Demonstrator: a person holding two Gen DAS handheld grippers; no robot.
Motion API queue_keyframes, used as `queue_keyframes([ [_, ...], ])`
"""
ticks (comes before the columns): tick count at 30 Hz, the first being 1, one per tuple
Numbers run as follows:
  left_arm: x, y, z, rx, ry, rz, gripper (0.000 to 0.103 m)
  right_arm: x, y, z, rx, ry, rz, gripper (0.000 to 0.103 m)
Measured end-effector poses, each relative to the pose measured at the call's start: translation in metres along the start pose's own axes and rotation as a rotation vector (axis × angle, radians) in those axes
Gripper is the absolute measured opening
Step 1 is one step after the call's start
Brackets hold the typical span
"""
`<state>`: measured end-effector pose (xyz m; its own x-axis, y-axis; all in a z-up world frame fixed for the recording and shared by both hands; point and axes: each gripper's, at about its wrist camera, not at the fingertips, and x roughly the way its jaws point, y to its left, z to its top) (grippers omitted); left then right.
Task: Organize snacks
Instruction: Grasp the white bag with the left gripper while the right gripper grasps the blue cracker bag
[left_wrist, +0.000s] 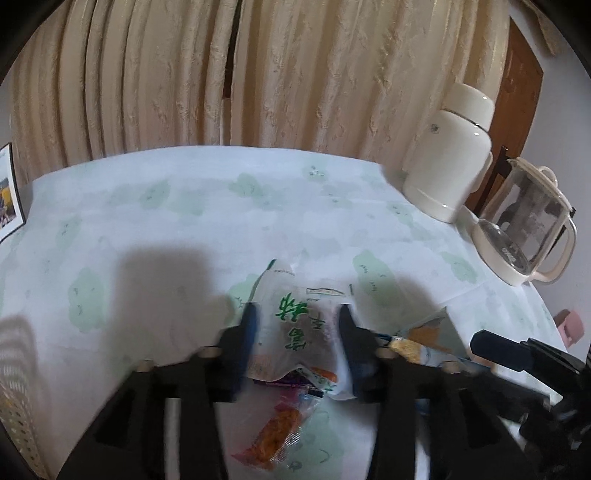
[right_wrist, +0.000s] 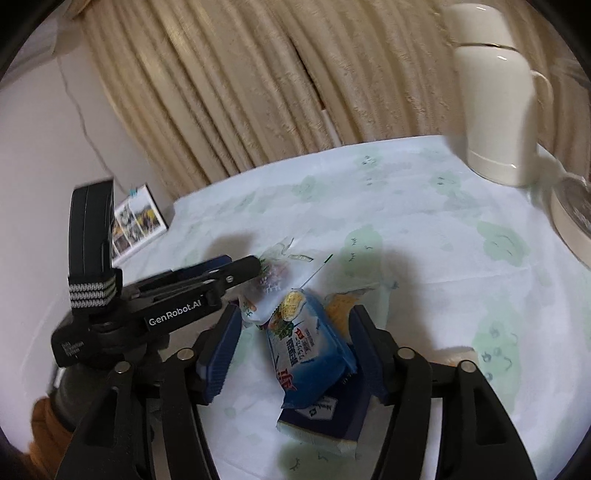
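Observation:
My left gripper (left_wrist: 298, 308) is shut on a white see-through snack packet (left_wrist: 295, 332) with green characters, one finger on each side. Under it lie an orange snack packet (left_wrist: 277, 432) and a purple wrapper (left_wrist: 291, 380). In the right wrist view the left gripper (right_wrist: 255, 271) holds the same white packet (right_wrist: 273, 284) just above the pile. My right gripper (right_wrist: 295, 314) stands open around a light blue cracker packet (right_wrist: 310, 343), with a gap on its left side. That packet rests on a dark blue packet (right_wrist: 321, 413), and a yellow-orange packet (right_wrist: 338, 306) lies behind it.
A white thermos jug (left_wrist: 450, 155) and a glass kettle (left_wrist: 528, 225) stand at the table's right. A framed photo (right_wrist: 136, 218) leans against the wall on the left. A perforated basket (left_wrist: 14, 398) sits at the near left. Curtains hang behind the green-patterned tablecloth (left_wrist: 184, 221).

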<state>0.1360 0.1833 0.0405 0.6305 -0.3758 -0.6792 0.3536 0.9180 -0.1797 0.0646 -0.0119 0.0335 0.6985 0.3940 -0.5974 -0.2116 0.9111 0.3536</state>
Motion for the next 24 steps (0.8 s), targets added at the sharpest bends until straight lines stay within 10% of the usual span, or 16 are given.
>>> queue_keyframes([
  [12, 0.01, 0.005, 0.0, -0.018, 0.015, 0.025, 0.062, 0.03, 0.029, -0.012, -0.25, 0.085, -0.134, 0.06],
  [24, 0.009, 0.009, 0.0, -0.025, 0.018, 0.031, 0.071, 0.024, 0.036, -0.016, -0.293, 0.075, -0.234, 0.038],
])
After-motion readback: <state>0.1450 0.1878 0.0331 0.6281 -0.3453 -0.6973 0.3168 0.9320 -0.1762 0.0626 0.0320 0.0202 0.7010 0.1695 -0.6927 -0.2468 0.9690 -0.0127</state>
